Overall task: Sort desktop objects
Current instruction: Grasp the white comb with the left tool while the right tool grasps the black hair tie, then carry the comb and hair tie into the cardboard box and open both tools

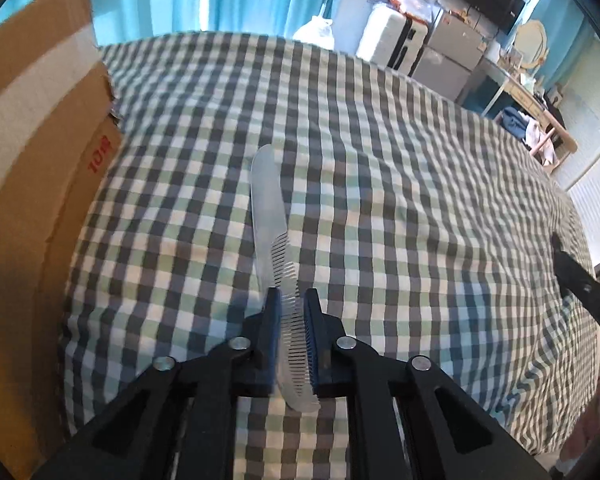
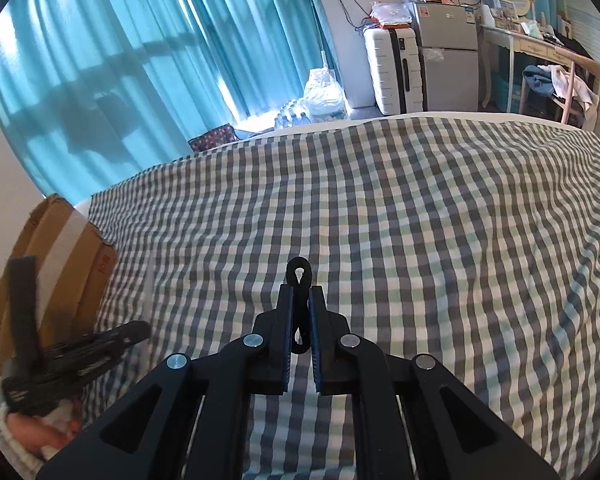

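cardboard box [image 1: 32,184] cropped left, red lettering blurred

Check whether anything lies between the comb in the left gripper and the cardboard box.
Nothing visible does. The left gripper is shut on the clear comb, and only bare checkered bedspread separates it from the cardboard box at the left. The right gripper, shut on a black hair tie, stays off to the other side.

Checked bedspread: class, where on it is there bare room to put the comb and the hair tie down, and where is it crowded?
Nearly all of the checked bedspread is bare: the middle, the far edge by the curtains, the right side. The left edge is crowded by the cardboard box. The left gripper holds the clear comb; the right gripper holds the black hair tie.
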Demonstrator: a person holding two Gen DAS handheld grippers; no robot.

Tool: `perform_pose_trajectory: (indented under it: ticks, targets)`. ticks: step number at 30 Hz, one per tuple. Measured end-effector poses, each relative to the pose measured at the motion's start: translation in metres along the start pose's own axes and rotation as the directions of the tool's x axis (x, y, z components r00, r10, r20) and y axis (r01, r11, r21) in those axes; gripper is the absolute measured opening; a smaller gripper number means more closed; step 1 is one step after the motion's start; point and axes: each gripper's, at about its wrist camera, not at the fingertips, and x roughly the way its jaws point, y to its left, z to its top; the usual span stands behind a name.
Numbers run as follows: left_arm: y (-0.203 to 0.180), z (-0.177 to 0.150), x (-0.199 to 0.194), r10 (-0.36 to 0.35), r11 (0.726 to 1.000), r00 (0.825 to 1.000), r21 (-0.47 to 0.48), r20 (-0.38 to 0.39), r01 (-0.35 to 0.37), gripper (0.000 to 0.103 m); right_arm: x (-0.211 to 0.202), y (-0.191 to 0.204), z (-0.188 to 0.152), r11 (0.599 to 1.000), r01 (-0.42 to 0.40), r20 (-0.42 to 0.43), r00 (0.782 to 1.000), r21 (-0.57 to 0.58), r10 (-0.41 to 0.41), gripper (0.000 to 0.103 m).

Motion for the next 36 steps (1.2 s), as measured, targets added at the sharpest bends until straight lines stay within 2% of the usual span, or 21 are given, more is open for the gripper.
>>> perform_pose_trajectory:
  ticks: [1,2,3,4,5,8,9,10,11,12,15,18,25,28,29,36]
  targets:
    - [0.0,0.002,0.001,0.017,1.0,1.0,-0.007,0.005,-0.017,0.021,-0.001,-0.001,-0.001,1.0,0.0,0.0,1.0,0.0,0.0,0.008]
    - [-0.001,0.002,0.003,0.035,0.999,0.999,-0.006,0.005,-0.035,0.032,-0.001,-0.001,-0.001,1.0,-0.003,-0.002,1.0,0.0,0.003,0.008]
    - [-0.003,0.003,0.008,0.081,0.997,0.996,0.0,-0.019,-0.081,0.066,-0.001,-0.003,0.0,1.0,-0.002,-0.001,1.0,0.002,0.002,0.008]
    - [-0.003,0.002,0.01,0.115,0.993,0.993,-0.001,-0.03,-0.115,0.081,-0.001,-0.004,0.0,1.0,-0.003,-0.001,1.0,0.007,0.003,0.008]
    - [0.0,0.0,0.01,0.132,0.991,0.991,-0.01,-0.025,-0.132,0.081,0.001,-0.007,0.0,1.0,-0.008,-0.004,1.0,0.016,0.008,0.008]
    - [0.007,-0.003,0.012,0.094,0.995,0.996,-0.028,-0.011,-0.094,0.081,0.005,-0.011,0.001,0.999,-0.018,-0.01,1.0,0.029,0.018,0.008]
    - [0.009,-0.003,0.013,0.088,0.996,0.996,-0.027,-0.005,-0.088,0.076,0.007,-0.012,0.001,0.999,-0.016,-0.012,1.0,0.028,0.016,0.008]
    - [0.008,-0.003,0.012,0.097,0.995,0.995,-0.021,0.002,-0.097,0.058,0.008,-0.013,0.001,1.0,-0.013,-0.013,1.0,0.027,0.014,0.008]
    - [0.009,-0.003,0.011,0.103,0.995,0.995,-0.011,0.011,-0.103,0.047,0.01,-0.013,0.001,1.0,-0.013,-0.019,1.0,0.027,0.014,0.008]
    - [0.008,-0.001,0.01,0.081,0.997,0.997,-0.001,0.015,-0.081,0.026,0.012,-0.014,0.001,0.999,-0.012,-0.021,1.0,0.03,0.013,0.008]
    - [0.006,0.0,0.009,0.042,0.999,0.999,0.001,0.003,-0.042,0.026,0.013,-0.016,0.001,0.999,-0.014,-0.024,1.0,0.034,0.014,0.008]
    - [0.001,0.0,0.007,0.035,0.999,0.999,0.005,0.007,-0.035,0.026,0.012,-0.015,0.002,0.999,-0.012,-0.021,1.0,0.035,0.012,0.008]
    - [0.001,-0.001,-0.017,-0.018,1.0,0.999,-0.02,0.043,0.019,0.026,0.004,-0.011,0.002,1.0,-0.011,-0.007,1.0,0.029,0.011,0.008]
    - [-0.005,0.006,-0.03,-0.049,0.999,0.997,-0.009,0.065,0.049,0.026,-0.006,-0.003,0.002,1.0,-0.018,0.002,1.0,0.016,0.018,0.008]
    - [-0.016,0.017,-0.029,-0.058,0.998,0.996,-0.001,0.066,0.058,0.026,-0.009,0.001,0.002,1.0,-0.022,0.005,1.0,0.012,0.022,0.008]
    - [-0.023,0.017,-0.081,-0.109,0.994,0.985,0.04,0.135,0.105,0.026,-0.043,0.033,-0.008,0.998,-0.061,0.031,0.998,-0.03,0.062,0.008]
